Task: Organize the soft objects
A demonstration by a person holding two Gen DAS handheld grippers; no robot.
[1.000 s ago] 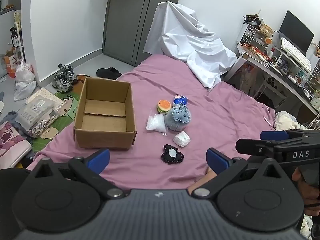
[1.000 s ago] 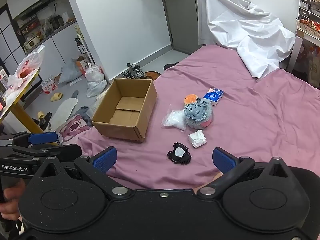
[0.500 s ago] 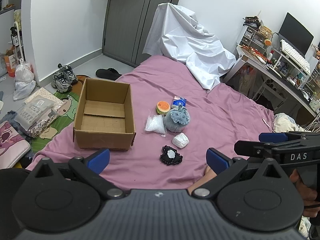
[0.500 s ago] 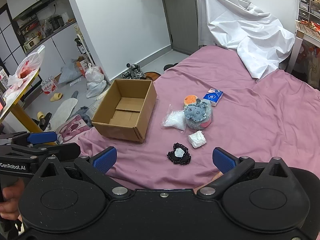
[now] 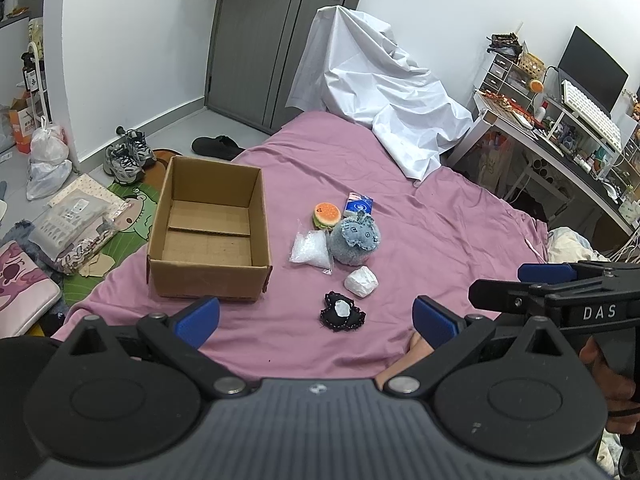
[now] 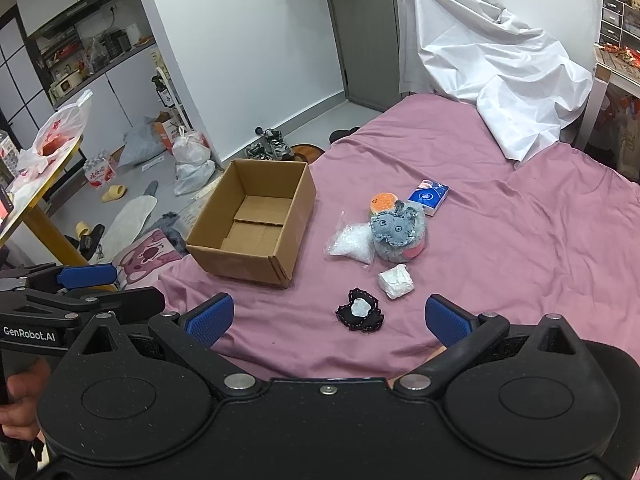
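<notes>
An empty cardboard box (image 5: 208,228) (image 6: 256,224) stands open on the purple bed. Right of it lie a clear bag of white filling (image 5: 310,246) (image 6: 352,240), a grey plush toy (image 5: 355,239) (image 6: 398,234), a burger-shaped squishy (image 5: 327,215) (image 6: 382,202), a blue tissue pack (image 5: 359,205) (image 6: 429,196), a white crumpled wad (image 5: 361,281) (image 6: 396,281) and a black lace-edged pad (image 5: 342,312) (image 6: 360,314). My left gripper (image 5: 316,318) is open, above the bed's near edge, short of the pad. My right gripper (image 6: 326,316) is open too, empty, and shows in the left wrist view (image 5: 544,280).
A white sheet (image 5: 380,100) covers something at the bed's far end. A cluttered desk (image 5: 560,132) runs along the right. Shoes (image 5: 128,156), bags and packages lie on the floor left of the bed. A grey door (image 5: 272,32) is behind.
Both grippers have drifted slightly; the objects sit a little differently in view. Nothing on the bed has been moved or taken hold of.
</notes>
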